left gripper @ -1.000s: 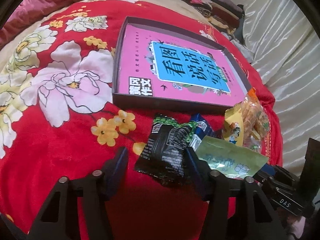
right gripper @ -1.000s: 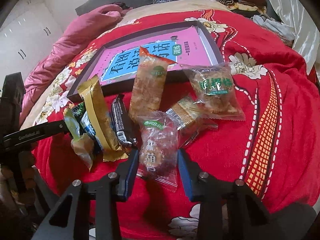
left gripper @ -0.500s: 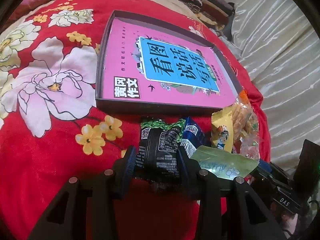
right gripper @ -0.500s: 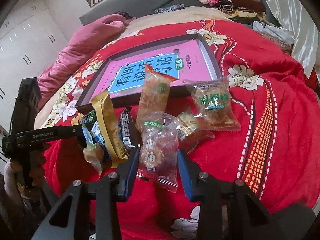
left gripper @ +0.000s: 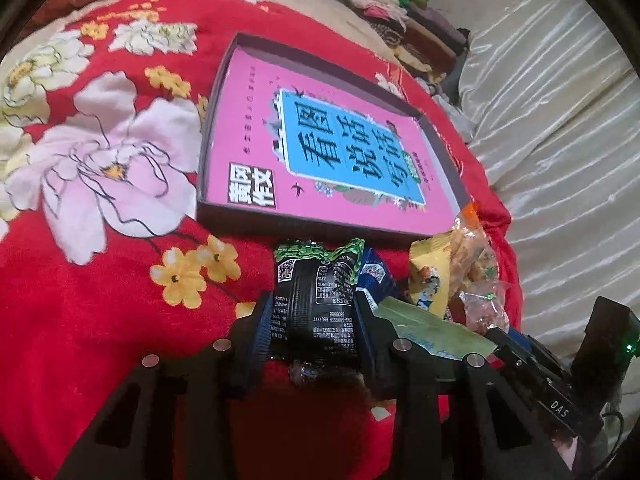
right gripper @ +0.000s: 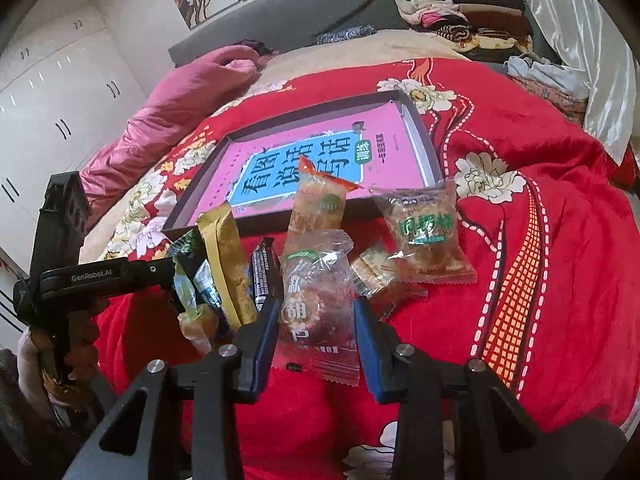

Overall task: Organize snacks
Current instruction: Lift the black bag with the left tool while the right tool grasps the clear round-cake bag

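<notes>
- The tray (left gripper: 256, 216), a dark shallow box on the red blanket (left gripper: 100, 320), has a pink book (left gripper: 340, 148) lying flat in it and no snack, so none looks sorted yet.
- All the snacks lie in a loose pile on the blanket, just beside the tray's near wall.
- The left gripper (left gripper: 312, 322) has just been closing its jaws, and both pads now press the sides of the black packet (left gripper: 314, 300), which sits just short of the tray's near wall.
- The right gripper (right gripper: 316, 322) is closed on the clear packet (right gripper: 316, 292), also near that wall; the wrapper fills the gap between the pads.
- Neither packet looks clear of the pile yet; I judge both grips just taken, with the carry still to come.
- Still by the tray in the right wrist view: an orange packet (right gripper: 320, 208) leaning over its wall, a biscuit bag (right gripper: 426, 236) at its right corner, a gold packet (right gripper: 232, 264), a dark bar (right gripper: 264, 276) and a small wafer (right gripper: 372, 268).
- The task looks barely begun: two packets gripped, at least five left.
</notes>
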